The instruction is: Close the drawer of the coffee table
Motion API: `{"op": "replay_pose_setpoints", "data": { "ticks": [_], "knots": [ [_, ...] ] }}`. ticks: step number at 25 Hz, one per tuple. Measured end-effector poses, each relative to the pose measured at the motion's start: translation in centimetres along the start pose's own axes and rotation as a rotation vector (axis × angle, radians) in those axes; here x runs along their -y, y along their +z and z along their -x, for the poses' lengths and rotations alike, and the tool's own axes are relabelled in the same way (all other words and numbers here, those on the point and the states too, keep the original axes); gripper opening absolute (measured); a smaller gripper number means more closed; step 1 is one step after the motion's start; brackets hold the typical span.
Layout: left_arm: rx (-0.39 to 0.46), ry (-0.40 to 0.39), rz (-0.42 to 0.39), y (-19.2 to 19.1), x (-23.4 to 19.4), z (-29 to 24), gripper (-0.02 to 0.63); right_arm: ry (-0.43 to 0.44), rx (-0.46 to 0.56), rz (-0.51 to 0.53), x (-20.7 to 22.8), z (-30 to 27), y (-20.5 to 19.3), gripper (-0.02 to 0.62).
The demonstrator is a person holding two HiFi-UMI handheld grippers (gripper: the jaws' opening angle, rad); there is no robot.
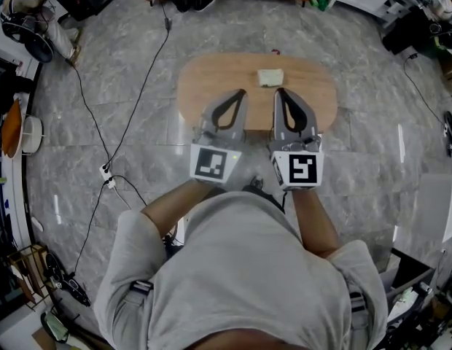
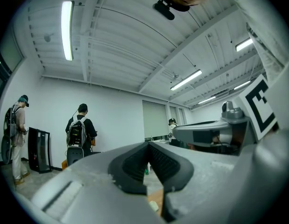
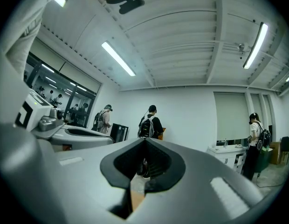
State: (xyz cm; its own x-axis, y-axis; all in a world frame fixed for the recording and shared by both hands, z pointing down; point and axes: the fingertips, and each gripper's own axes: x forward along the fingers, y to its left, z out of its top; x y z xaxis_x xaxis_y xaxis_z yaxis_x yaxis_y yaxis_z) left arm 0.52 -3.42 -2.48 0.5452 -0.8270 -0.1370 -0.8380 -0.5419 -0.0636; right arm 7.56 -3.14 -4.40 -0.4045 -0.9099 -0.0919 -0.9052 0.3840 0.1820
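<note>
Both jaw pairs were shut and empty: left gripper [image 1: 242, 93] and right gripper [image 1: 279, 92] hovered level above the coffee table [image 1: 204, 86], whose drawer was hidden beneath the top. Reaching blind, they could shove the table instead.

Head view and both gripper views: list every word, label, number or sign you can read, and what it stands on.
No readable text in any view.
Markers on the left gripper and right gripper: black-and-white square patterns, no letters.
Pale block on the coffee table: any print too small to tell.
</note>
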Motion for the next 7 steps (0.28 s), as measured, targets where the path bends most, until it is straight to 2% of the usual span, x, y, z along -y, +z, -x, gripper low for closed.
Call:
{"op": "replay_pose_setpoints", "data": {
  "ticks": [7],
  "knots": [
    [-0.001, -0.029, -0.011, 0.5, 1.9, -0.4, 0.02, 0.009, 0.021, -0.005, 0.3, 0.9, 0.7, 0.006]
  ]
}}
